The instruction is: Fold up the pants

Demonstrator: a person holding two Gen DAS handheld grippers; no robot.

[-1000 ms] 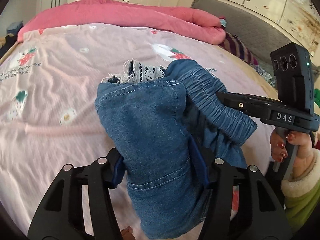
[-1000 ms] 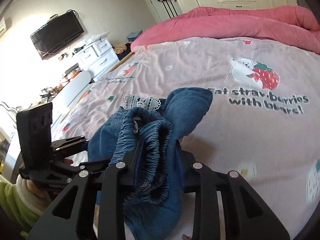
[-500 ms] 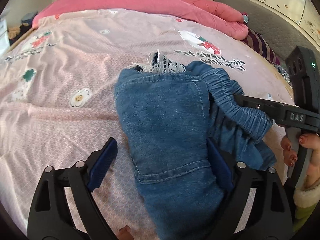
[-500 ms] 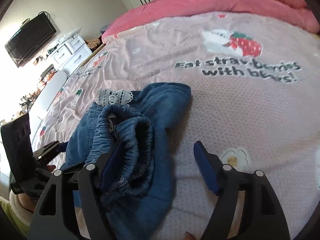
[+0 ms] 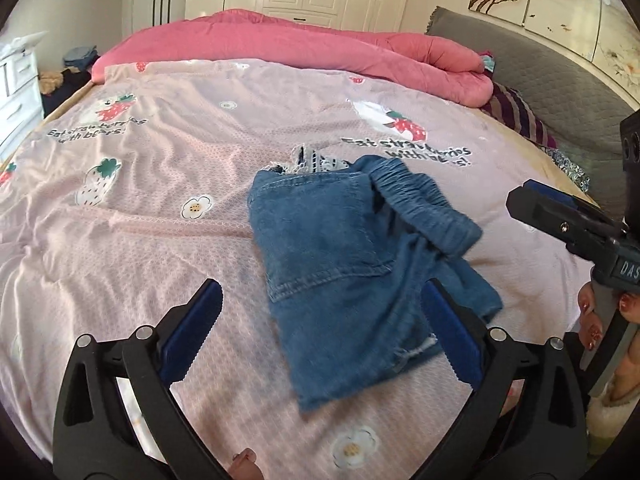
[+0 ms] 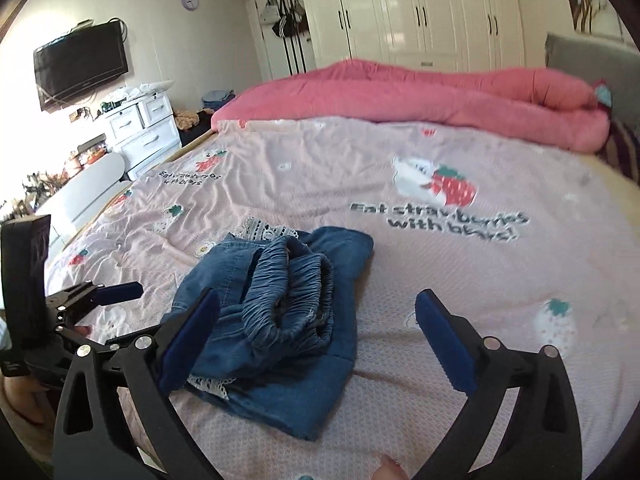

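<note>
The blue denim pants [image 5: 352, 264] lie folded in a small bundle on the pink bedsheet [image 5: 140, 232], with the elastic waistband [image 6: 288, 300] on top and a bit of white lace [image 5: 316, 162] at the far edge. My left gripper [image 5: 320, 324] is open and empty, just in front of the bundle. My right gripper [image 6: 316, 340] is open and empty, pulled back from the waistband; it also shows at the right of the left wrist view [image 5: 560, 220]. The pants [image 6: 276, 320] rest free of both grippers.
A rolled pink quilt [image 5: 304, 52] lies along the far side of the bed. A grey headboard [image 5: 540, 80] and striped pillow [image 5: 516, 116] are at the right. A white dresser [image 6: 140, 136] and wall TV [image 6: 80, 64] stand left of the bed.
Both grippers opened and let go of the pants, then drew back. The bundle dropped onto the sheet and lies there folded.
</note>
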